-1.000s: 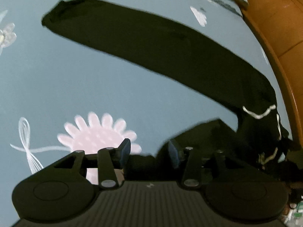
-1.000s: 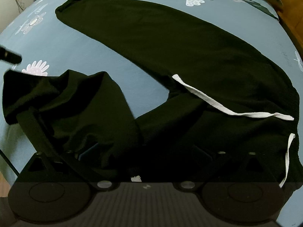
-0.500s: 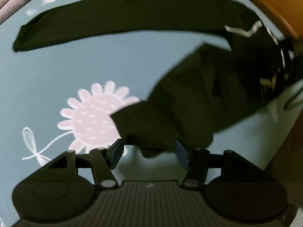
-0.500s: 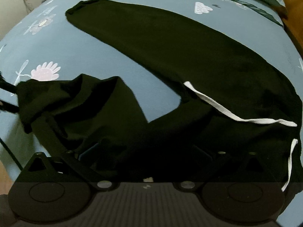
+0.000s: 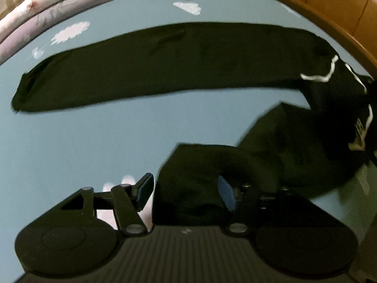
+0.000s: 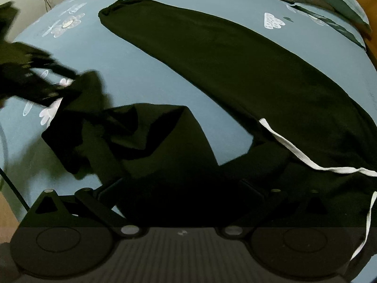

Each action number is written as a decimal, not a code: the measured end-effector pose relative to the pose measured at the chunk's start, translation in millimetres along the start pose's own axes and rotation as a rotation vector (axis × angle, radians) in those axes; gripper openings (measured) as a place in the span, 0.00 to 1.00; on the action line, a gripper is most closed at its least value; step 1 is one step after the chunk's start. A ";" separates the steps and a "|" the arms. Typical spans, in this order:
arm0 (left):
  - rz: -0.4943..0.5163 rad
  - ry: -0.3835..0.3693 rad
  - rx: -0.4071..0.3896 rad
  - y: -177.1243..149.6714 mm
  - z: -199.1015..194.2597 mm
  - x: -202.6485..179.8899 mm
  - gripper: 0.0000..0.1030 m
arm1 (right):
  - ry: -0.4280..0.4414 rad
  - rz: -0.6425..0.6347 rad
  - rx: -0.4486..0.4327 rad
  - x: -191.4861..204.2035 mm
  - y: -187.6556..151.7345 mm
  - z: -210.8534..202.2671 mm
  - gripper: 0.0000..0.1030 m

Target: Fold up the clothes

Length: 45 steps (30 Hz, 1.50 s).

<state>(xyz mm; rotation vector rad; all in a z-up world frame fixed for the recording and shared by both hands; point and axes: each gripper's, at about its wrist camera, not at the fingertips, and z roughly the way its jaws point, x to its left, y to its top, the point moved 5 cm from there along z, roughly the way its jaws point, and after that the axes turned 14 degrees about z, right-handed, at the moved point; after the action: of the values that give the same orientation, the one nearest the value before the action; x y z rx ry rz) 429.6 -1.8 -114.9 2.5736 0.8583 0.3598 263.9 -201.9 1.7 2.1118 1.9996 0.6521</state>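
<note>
Black trousers [image 5: 165,66] lie on the blue flowered sheet [image 5: 82,141], one leg [image 6: 235,70] stretched flat. The other leg [image 6: 146,141] is bunched and folded back on itself. A white drawstring [image 6: 289,148] trails from the waist. My left gripper [image 5: 186,192] points down at that bunched leg's end. Its jaws stand apart with the cloth between them, draped over the right finger [image 5: 226,195], while the left pad [image 5: 145,191] shows bare. It also appears, blurred, in the right wrist view [image 6: 35,82]. Black cloth hides the fingertips of my right gripper [image 6: 182,184] near the crotch.
A wooden bed frame [image 5: 329,11] curves along the right. Folded pink and purple quilts [image 5: 47,4] sit at the far end, beside a teal pillow [image 6: 329,0]. The bed's near left edge [image 6: 9,188] drops to the floor.
The left gripper rolled and sank toward the bunched leg's end, and its jaws widened. The bunched leg now reaches further left. The right gripper shifted slightly, with cloth still over its tips.
</note>
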 end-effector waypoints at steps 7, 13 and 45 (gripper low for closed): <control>-0.148 -0.016 -0.021 0.3 -7.9 22.8 0.58 | 0.010 -0.018 0.002 9.0 -5.4 -4.8 1.00; -0.389 0.018 -0.011 -36.7 -35.6 23.0 0.58 | 0.011 0.006 -0.018 3.9 -0.3 -7.8 1.00; -0.615 0.105 0.035 -96.9 -36.2 6.0 0.10 | 0.009 0.002 -0.023 24.5 11.8 3.4 1.00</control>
<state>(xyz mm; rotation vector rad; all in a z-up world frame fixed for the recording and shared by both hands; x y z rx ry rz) 371.4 83.3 -125.7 2.1835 1.6320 0.2912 276.2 -178.4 8.4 2.1018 1.9848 0.6825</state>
